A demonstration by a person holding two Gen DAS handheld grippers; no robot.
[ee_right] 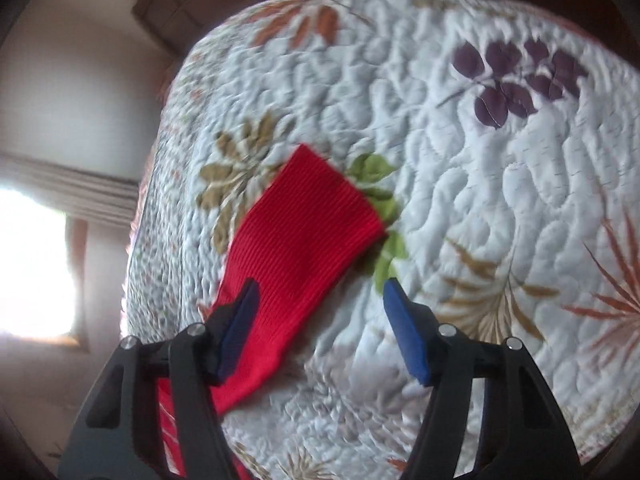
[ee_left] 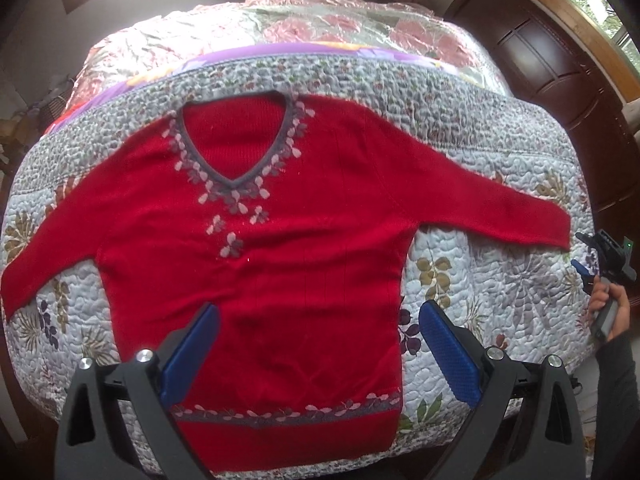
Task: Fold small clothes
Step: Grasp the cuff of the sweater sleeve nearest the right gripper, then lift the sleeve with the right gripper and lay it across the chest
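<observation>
On the bed's quilt [ee_left: 480, 184] my red sweater [ee_left: 256, 264] lies flat, front up, its long axis running from hem near me to V-neck away, sleeves spread sideways. My left claw [ee_left: 320, 344] hovers above its lower body, jaws wide apart, holding nothing. Further right, the right sleeve cuff [ee_right: 320, 208] points outward; my right claw [ee_right: 320, 320] hangs over it, gaping, empty, a hand [ee_left: 606, 304] gripping its handle.
</observation>
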